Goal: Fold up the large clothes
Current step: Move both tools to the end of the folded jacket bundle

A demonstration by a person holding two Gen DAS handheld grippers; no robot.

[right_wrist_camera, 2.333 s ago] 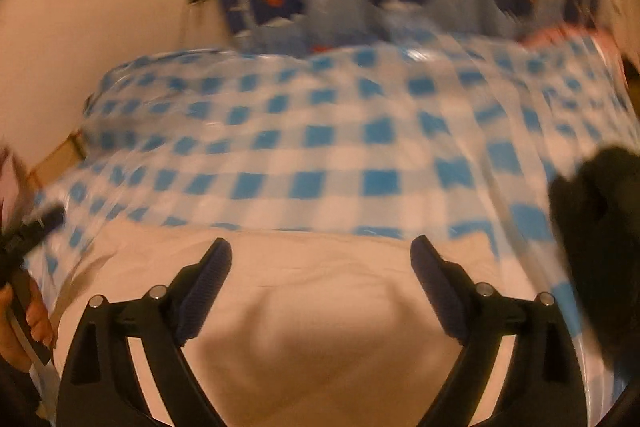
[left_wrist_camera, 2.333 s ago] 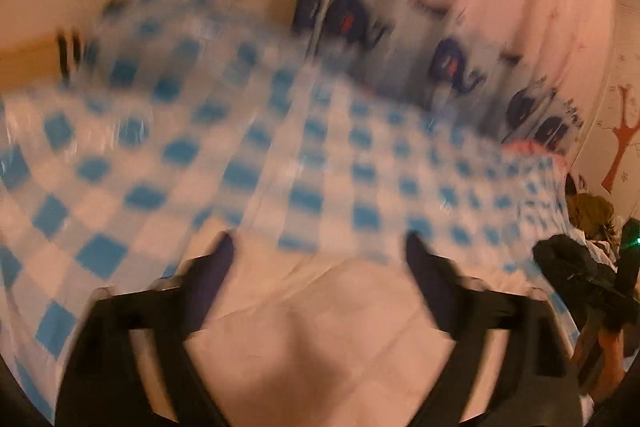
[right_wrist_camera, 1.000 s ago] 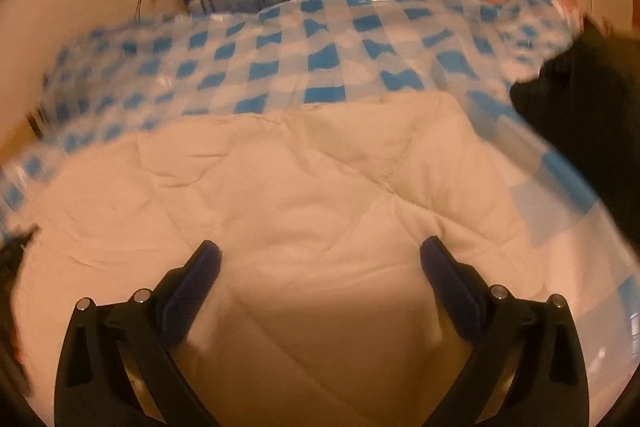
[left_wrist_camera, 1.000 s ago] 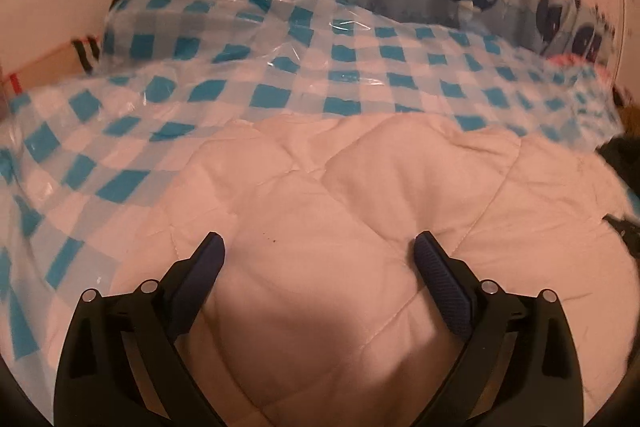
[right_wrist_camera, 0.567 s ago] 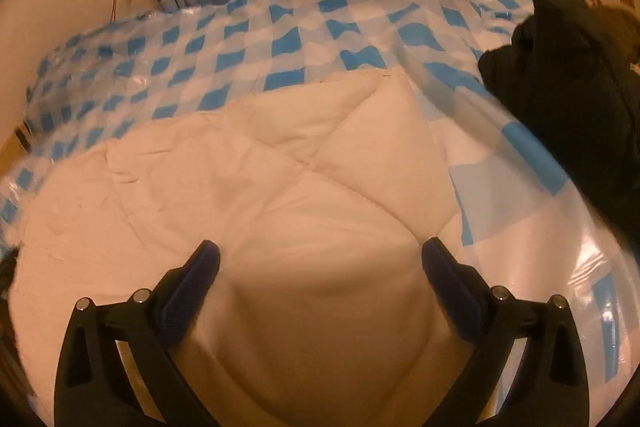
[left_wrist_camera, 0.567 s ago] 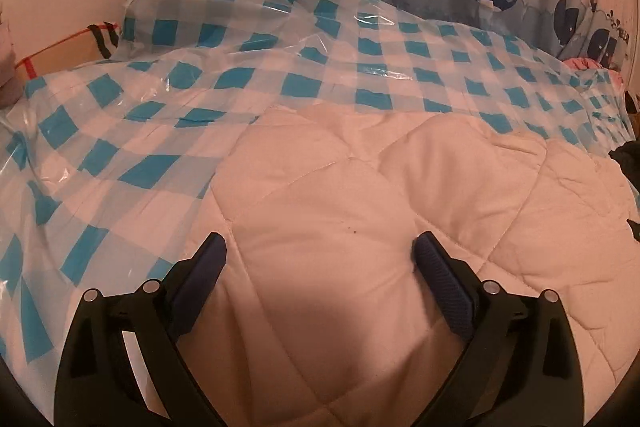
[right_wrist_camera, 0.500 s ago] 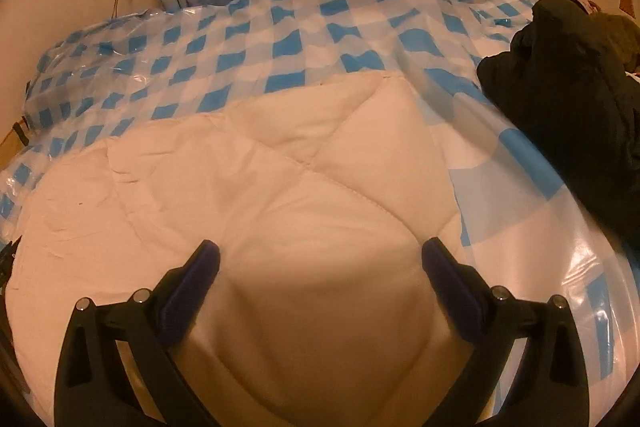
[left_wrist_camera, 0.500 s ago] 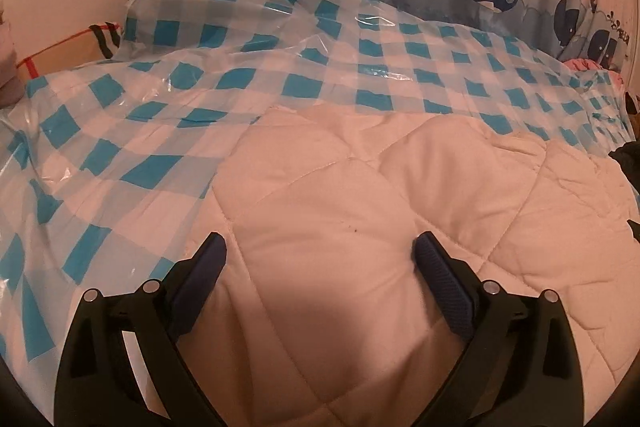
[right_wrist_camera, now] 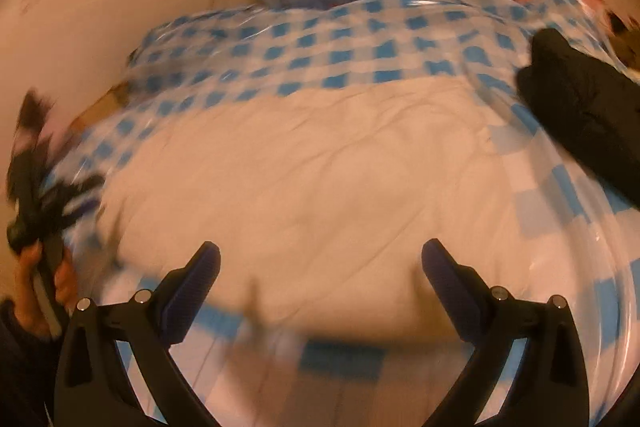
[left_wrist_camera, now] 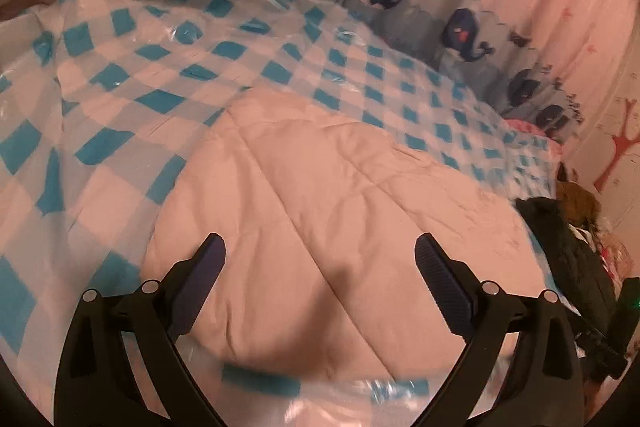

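Hovered wide open over the white quilt (left_wrist_camera: 340,203): left gripper (left_wrist_camera: 320,263), right gripper (right_wrist_camera: 320,267). Black coat (right_wrist_camera: 584,107) beside it, on checked plastic sheet (left_wrist_camera: 120,67).

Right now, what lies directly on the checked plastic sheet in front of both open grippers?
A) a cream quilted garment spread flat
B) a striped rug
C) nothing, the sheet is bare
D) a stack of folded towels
A: the cream quilted garment is spread over the blue-and-white checked sheet, ahead of the left gripper and the right gripper, both open and empty.
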